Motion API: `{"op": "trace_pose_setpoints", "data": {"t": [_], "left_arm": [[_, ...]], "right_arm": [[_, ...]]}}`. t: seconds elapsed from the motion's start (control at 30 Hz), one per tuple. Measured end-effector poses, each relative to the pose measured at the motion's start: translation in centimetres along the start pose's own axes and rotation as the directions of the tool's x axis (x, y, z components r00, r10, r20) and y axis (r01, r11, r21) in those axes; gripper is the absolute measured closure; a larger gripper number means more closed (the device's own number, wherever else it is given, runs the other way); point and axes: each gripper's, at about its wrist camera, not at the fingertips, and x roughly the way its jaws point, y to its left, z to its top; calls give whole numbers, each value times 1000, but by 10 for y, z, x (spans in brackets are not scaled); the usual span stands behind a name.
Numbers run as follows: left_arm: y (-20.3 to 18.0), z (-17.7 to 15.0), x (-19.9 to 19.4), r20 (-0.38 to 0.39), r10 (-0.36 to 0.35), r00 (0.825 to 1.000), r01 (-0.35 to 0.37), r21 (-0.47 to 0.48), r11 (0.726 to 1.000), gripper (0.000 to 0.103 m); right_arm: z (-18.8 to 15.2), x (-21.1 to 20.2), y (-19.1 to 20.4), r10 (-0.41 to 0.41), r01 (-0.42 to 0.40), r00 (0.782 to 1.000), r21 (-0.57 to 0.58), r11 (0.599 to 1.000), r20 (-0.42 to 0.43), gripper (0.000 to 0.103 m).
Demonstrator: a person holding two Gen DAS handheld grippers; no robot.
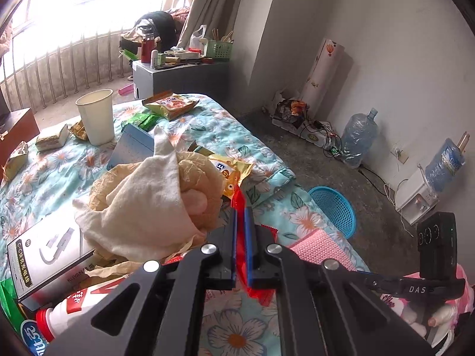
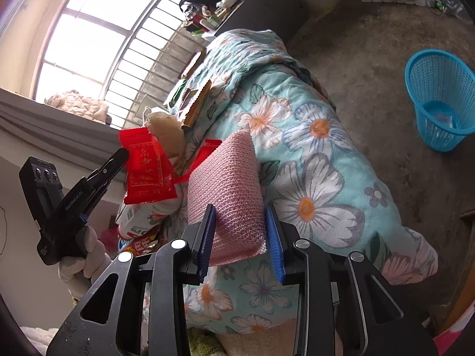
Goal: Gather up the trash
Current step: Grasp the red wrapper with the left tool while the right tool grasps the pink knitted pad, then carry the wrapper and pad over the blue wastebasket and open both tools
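Note:
My left gripper (image 1: 241, 216) is shut on a red foil packet (image 1: 239, 198), which hangs raised above the floral quilt (image 1: 225, 332). In the right wrist view the same gripper (image 2: 123, 155), held by a gloved hand (image 2: 80, 258), pinches the red packet (image 2: 148, 169) by its edge. My right gripper (image 2: 241, 231) has its blue pads (image 2: 207, 234) against both sides of a pink mesh pad (image 2: 228, 184) lying on the quilt (image 2: 314, 178). The pink pad (image 1: 320, 246) also shows just right of my left fingers.
A blue plastic basket (image 2: 427, 68) stands on the concrete floor beside the bed, also seen as the blue basket (image 1: 335, 207). On the quilt lie crumpled paper and cloth (image 1: 142, 204), a paper cup (image 1: 96, 115), snack bags (image 1: 170, 105), a white box (image 1: 44, 255) and a bottle (image 1: 59, 317).

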Motion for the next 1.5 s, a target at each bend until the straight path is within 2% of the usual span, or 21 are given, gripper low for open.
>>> {"op": "trace_pose_setpoints", "data": {"t": [0.47,0.9,1.27,1.5], "left_arm": [[-12,6,-38,88,-68,994,66,26,998,99],[-29,19,-74,174,-86,981,76,67,995,99],[-65,27,-77,184,-123,975,99,135,986,99],[-98,32,-60,149,-152,977,125,175,977,99]], "right_arm": [[-6,-29,-2,8,-13,996,52,999,88,75],[-5,-60,-2,13,-22,983,48,999,182,75],[-7,-83,-22,19,-42,964,82,996,264,75],[-6,-99,-47,26,-66,953,122,990,303,75]]}}
